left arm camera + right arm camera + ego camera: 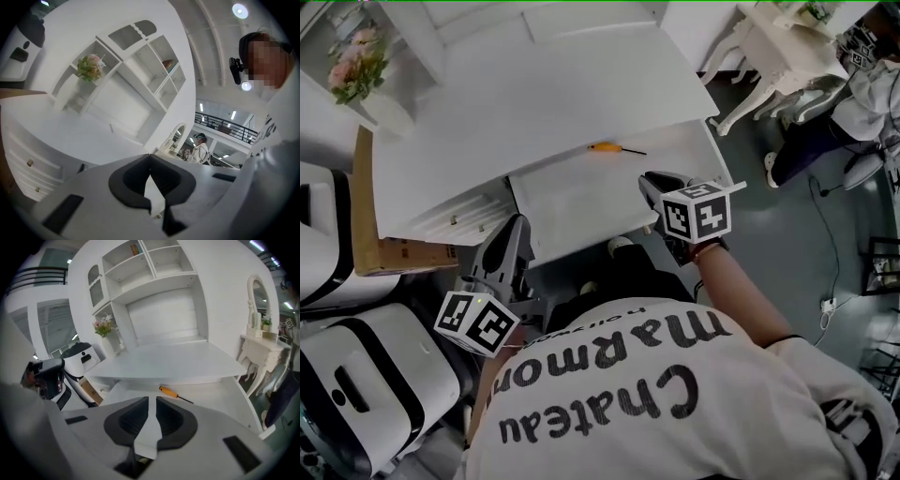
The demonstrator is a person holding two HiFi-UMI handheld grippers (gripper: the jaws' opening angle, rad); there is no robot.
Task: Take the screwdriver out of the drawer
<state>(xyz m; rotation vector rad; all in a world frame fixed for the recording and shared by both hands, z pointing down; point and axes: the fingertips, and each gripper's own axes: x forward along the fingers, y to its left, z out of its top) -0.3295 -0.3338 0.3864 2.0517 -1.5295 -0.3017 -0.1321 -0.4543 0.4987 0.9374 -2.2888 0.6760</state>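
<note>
Right gripper (651, 182): I see its jaws clenched, pads together, nothing between them (152, 400). It hangs over the front right part of the open drawer and tilts downward.
Left gripper (517, 225): I see its jaws closed too, tips meeting, and empty (150, 157). It sits just beside the drawer's front left corner, lower than the desk top.
Screwdriver (610, 147): one item, orange handle and thin dark shaft. It lies flat at the back of the drawer, just under the desk top's front edge. In the right gripper view it lies ahead of the jaws (171, 393), apart from them.
Drawer (581, 202): white, pulled out toward me. I see only the screwdriver lying in it (211, 394).
Desk top (544, 103): white, broad, with a white shelf unit (154, 268) behind it.
Flowers (358, 67): pink, at the desk's far left (104, 326).
Cardboard box (366, 234): brown, against the desk's left side.
</note>
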